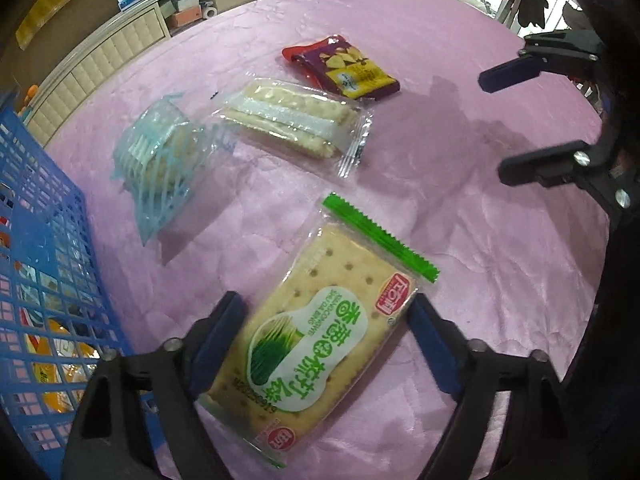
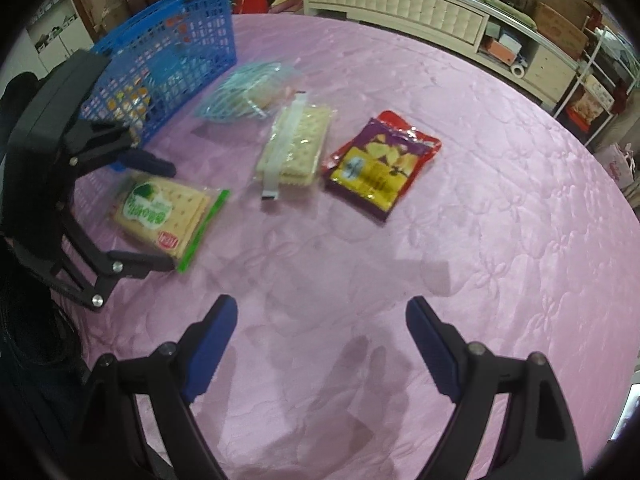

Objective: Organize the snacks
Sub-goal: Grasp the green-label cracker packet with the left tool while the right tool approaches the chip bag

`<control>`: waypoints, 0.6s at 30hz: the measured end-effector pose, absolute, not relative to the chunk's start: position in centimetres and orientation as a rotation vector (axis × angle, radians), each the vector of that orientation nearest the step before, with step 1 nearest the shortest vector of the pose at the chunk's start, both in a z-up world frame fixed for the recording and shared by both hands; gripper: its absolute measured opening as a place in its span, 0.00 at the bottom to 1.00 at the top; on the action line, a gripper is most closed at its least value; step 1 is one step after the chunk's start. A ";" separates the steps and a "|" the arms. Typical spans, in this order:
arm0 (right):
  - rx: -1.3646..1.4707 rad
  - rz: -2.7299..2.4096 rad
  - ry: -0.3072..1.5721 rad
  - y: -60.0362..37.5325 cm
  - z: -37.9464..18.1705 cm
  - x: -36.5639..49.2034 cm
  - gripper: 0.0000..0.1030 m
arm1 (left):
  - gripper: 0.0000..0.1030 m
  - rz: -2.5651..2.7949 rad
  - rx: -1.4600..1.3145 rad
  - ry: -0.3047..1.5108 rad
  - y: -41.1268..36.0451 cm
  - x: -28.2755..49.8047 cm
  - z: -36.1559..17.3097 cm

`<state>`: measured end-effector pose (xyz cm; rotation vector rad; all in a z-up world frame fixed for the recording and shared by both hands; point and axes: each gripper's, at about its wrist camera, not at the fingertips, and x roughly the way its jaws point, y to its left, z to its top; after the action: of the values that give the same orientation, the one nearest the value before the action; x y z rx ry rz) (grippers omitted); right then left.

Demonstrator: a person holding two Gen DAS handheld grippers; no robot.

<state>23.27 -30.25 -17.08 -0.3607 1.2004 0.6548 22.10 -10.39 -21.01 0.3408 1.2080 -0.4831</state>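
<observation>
Between the spread fingers of the left gripper [image 1: 324, 320] lies the green cracker pack [image 1: 316, 344], flat on the pink cloth [image 1: 480, 280]; the jaws stand wide on either side and are not yet pinching it. Left of it stands the blue basket [image 1: 44, 240], with some snacks already inside. Farther off lie a pale blue pack [image 1: 160, 160], a clear cracker pack [image 1: 296, 120] and a purple chip bag [image 1: 348, 68]. Off to the right, the right gripper [image 2: 320, 320] hangs wide open over bare cloth, holding nothing. Judging by this, the step in hand is grasping the green pack; next the fingers must close on its long edges, lift, and carry it left into the basket.
</observation>
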 end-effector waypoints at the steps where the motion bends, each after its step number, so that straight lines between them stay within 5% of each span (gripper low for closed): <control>1: -0.353 0.654 1.201 -30.3 -17.1 23.6 0.86 | 0.68 -0.485 0.345 1.208 -10.6 22.0 -20.9; 6: -0.326 0.646 1.199 -30.6 -17.0 24.5 0.86 | 0.60 -0.463 0.362 1.200 -11.9 21.8 -20.7; 18: -0.268 0.524 1.221 -30.7 -16.6 29.1 0.86 | 0.60 -0.331 0.310 1.095 -12.1 23.5 -17.6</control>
<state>29.06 -30.75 -16.63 -0.2681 1.2211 0.5244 23.50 -12.09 -17.56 0.3098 1.0949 -0.3306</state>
